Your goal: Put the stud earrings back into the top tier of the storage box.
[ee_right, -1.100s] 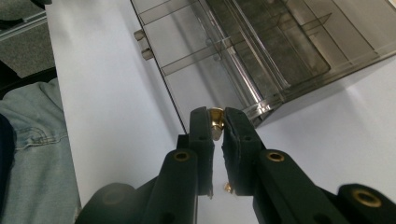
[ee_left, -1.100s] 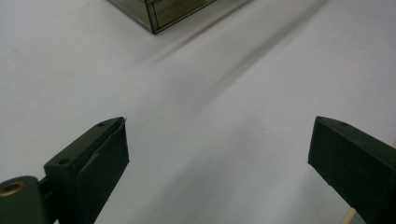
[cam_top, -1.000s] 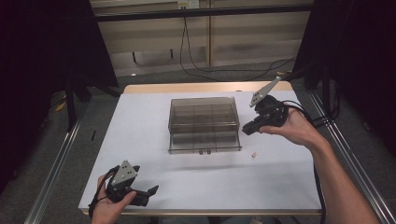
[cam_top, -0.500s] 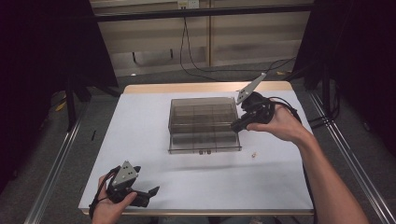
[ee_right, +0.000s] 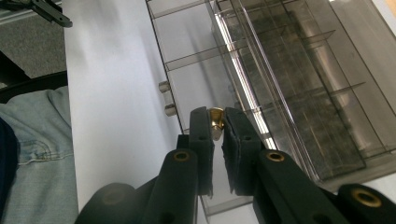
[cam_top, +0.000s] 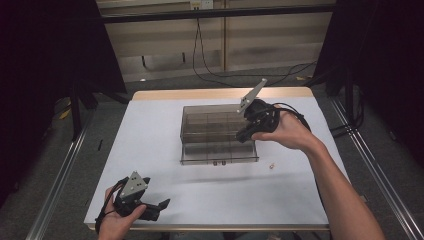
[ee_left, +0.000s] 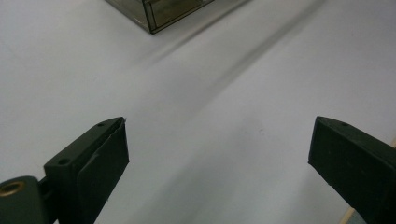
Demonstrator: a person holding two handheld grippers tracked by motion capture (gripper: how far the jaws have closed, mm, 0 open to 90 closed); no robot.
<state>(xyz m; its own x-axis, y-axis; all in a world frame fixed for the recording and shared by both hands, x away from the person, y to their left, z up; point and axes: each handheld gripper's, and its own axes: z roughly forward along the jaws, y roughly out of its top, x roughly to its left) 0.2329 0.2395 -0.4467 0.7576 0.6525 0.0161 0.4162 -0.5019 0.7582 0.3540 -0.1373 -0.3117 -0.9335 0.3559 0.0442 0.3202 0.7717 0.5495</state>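
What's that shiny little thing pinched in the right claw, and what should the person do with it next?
It looks like a small brass part, clamped between the right claw tips. The claw hangs over the near right edge of the clear compartment box. Probably the next move is to lower the tips a little into one open compartment and then let go, since the part sits above the dividers, not yet inside.

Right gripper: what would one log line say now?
right gripper: shut on brass part | over organizer box | left gripper: open, empty
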